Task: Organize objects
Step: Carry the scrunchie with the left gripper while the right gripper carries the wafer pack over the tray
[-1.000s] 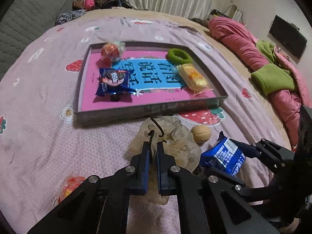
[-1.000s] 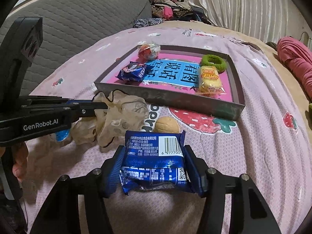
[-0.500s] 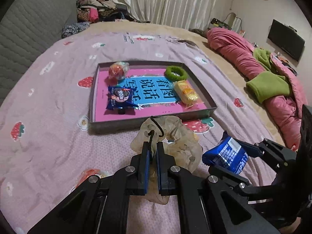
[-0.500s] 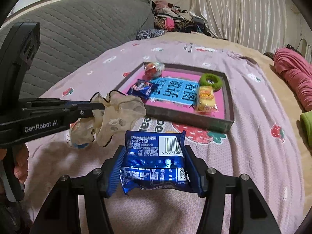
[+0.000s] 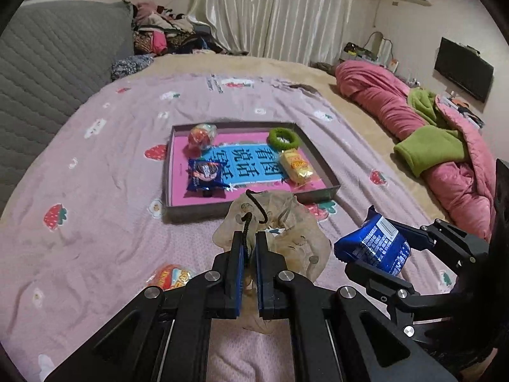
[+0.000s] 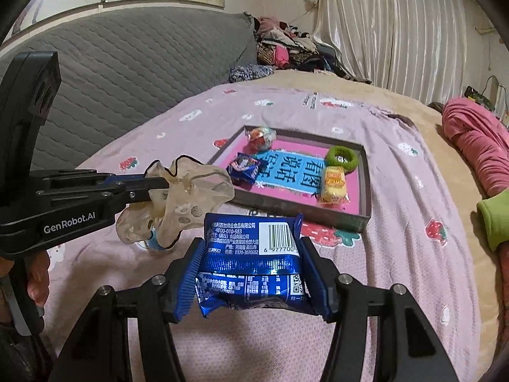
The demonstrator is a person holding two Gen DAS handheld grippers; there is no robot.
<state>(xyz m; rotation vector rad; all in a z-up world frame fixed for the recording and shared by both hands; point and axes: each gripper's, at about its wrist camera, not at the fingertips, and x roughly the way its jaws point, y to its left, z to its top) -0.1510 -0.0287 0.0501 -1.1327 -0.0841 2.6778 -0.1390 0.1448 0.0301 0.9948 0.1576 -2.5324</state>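
Note:
My left gripper (image 5: 249,238) is shut on a sheer beige scrunchie (image 5: 299,245) with black trim, held in the air over the bed. From the right wrist view that scrunchie (image 6: 187,197) hangs off the left gripper (image 6: 159,184) at the left. My right gripper (image 6: 252,245) is shut on a blue snack packet (image 6: 251,254), barcode side up; this packet (image 5: 372,248) also shows at the right of the left wrist view. Ahead lies a shallow grey tray (image 5: 241,211) holding a wrapped red ball (image 5: 202,135), a blue snack packet (image 5: 206,175), a green hair ring (image 5: 283,137) and a yellow snack (image 5: 297,165).
An orange-red packet (image 5: 170,278) lies on the strawberry-print sheet below my left gripper. A pink duvet (image 5: 397,108) and green blanket (image 5: 435,146) are heaped to the right. A grey quilted headboard (image 5: 47,63) and a pile of clothes (image 5: 165,36) stand beyond.
Both grippers have risen with their loads, so the tray looks smaller and farther. The scrunchie is off the sheet. The walnut by the tray is out of sight.

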